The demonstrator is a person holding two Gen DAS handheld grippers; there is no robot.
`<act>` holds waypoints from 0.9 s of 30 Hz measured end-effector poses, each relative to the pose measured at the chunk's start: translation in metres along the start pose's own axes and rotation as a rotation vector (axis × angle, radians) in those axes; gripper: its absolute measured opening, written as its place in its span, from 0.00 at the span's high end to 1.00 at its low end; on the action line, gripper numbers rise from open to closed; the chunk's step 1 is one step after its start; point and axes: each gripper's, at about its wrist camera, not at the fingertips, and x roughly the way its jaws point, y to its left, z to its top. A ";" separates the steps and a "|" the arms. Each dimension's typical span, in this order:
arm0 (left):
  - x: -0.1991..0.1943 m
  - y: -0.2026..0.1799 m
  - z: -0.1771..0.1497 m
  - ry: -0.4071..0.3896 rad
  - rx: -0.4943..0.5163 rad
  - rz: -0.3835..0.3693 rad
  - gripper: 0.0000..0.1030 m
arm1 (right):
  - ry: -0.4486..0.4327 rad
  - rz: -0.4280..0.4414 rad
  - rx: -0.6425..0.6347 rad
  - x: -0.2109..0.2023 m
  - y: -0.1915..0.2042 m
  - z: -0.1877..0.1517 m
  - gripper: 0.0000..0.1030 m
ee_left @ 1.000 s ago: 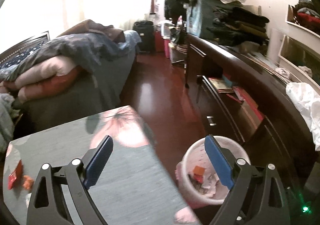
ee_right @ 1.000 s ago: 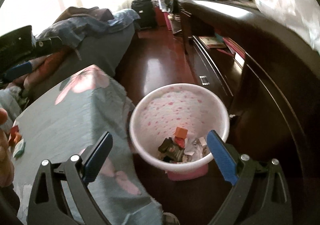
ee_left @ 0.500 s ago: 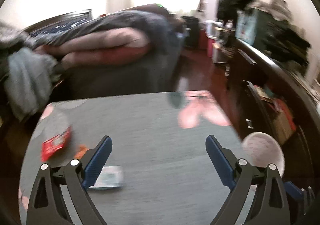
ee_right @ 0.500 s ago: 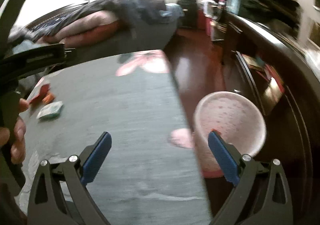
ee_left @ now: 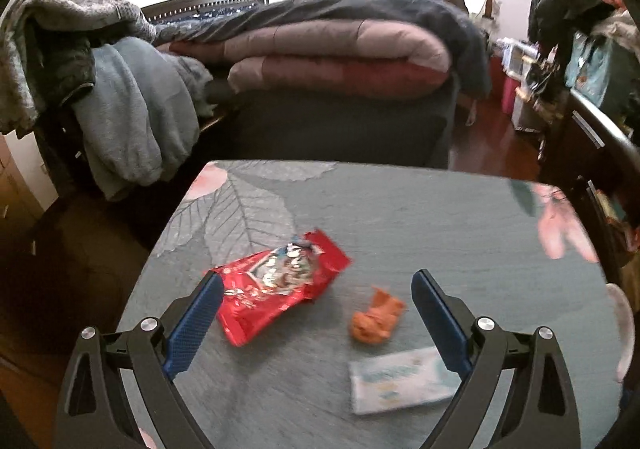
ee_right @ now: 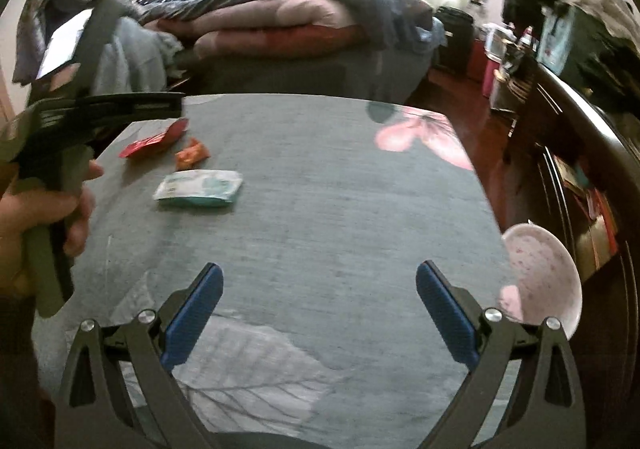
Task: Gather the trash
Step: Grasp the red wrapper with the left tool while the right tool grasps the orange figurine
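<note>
On table: 1 red wrapper, 1 orange scrap, 1 tissue pack. 1 pink bin beside it.

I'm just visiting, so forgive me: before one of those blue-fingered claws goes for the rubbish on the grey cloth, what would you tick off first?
1. Left gripper open and empty: ok, its jaws stand wide apart.
2. Right gripper open and empty: ok, nothing is between its fingers.
3. Trash in view: ok. The red wrapper, the orange scrap and the white packet lie on the table.
4. Pieces apart enough to take singly: ok, none touches another.
5. Left gripper lined up on one piece: cannot tell; wrapper and scrap both lie between its fingers.
6. Bin reachable: ok, the pink bin stands off the table's right edge.
</note>
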 end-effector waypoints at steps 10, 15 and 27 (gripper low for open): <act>0.045 0.012 0.000 0.072 -0.007 -0.019 0.20 | 0.013 0.042 -0.050 0.019 0.034 0.017 0.05; 0.058 0.026 -0.003 0.111 -0.043 -0.051 0.53 | 0.036 0.107 -0.001 0.039 0.043 0.034 0.05; 0.031 0.057 0.003 -0.007 -0.077 -0.081 0.92 | 0.046 0.188 0.019 0.075 0.085 0.075 0.20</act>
